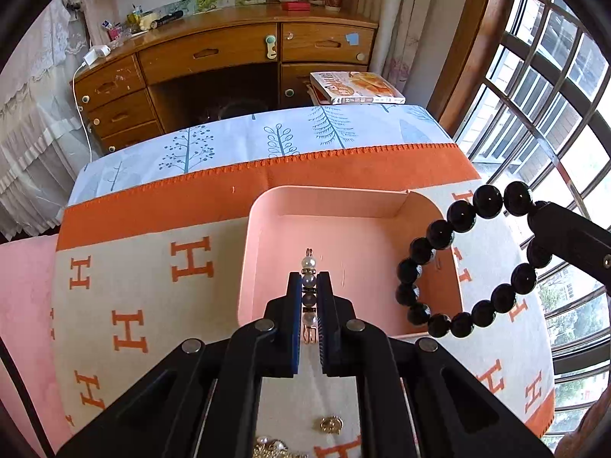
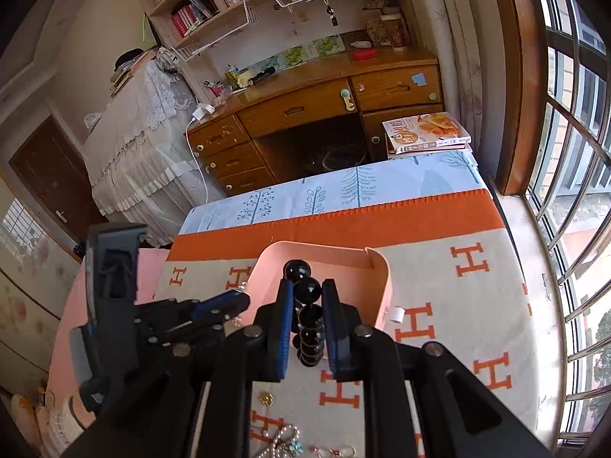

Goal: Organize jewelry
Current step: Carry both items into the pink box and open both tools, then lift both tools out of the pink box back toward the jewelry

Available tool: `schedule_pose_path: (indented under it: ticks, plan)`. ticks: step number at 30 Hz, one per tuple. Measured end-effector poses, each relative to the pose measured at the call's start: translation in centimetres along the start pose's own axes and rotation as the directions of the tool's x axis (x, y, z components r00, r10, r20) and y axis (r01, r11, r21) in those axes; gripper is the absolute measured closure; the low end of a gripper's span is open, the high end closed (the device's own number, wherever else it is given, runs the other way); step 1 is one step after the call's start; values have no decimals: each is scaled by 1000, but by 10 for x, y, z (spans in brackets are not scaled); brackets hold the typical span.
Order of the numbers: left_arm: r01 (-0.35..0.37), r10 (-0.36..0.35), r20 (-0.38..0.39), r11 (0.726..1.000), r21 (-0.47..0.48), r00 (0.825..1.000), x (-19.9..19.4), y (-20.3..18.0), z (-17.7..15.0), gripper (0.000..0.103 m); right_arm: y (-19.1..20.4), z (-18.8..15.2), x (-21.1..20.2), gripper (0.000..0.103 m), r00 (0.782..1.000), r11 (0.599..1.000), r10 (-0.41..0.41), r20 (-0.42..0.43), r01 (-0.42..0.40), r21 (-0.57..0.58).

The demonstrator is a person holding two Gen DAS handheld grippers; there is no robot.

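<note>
Both grippers are loaded: our right gripper (image 2: 307,330) clamps one black bead bracelet (image 1: 464,259), our left gripper (image 1: 308,318) pinches one pearl hair clip (image 1: 308,288), each above the single pink tray (image 1: 263,229) on the blanket (image 1: 152,267). We judge this the carrying step; next, lower and release inside. Three loose pieces wait by the blanket's near edge.

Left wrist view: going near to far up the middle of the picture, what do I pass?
Gold jewelry on the blanket → left gripper shut on the pearl clip → pink tray → orange blanket border → tree-print cloth → wooden desk.
</note>
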State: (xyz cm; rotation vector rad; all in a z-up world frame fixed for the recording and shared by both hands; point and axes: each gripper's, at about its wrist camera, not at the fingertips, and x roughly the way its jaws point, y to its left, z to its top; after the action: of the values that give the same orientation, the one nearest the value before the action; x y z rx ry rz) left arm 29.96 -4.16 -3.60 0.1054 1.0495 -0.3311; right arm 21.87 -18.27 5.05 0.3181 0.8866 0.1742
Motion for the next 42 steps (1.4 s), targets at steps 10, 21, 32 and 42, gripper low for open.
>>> schedule_pose_path:
  ticks: [10, 21, 32, 42]
  plan:
    - [3, -4, -36, 999, -37, 999, 39, 12, -3, 98, -8, -6, 54, 88, 997, 998, -50, -52, 52, 24]
    - [-27, 30, 53, 998, -50, 998, 14, 14, -17, 41, -18, -15, 73, 80, 984, 990, -138, -110, 140, 8]
    - [-64, 71, 142, 996, -57, 987, -43, 20, -60, 23, -14, -40, 51, 65, 984, 989, -148, -96, 144, -40]
    - [-66, 83, 162, 992, -108, 983, -92, 46, -106, 23, -4, -85, -1, 65, 992, 992, -96, -76, 89, -84]
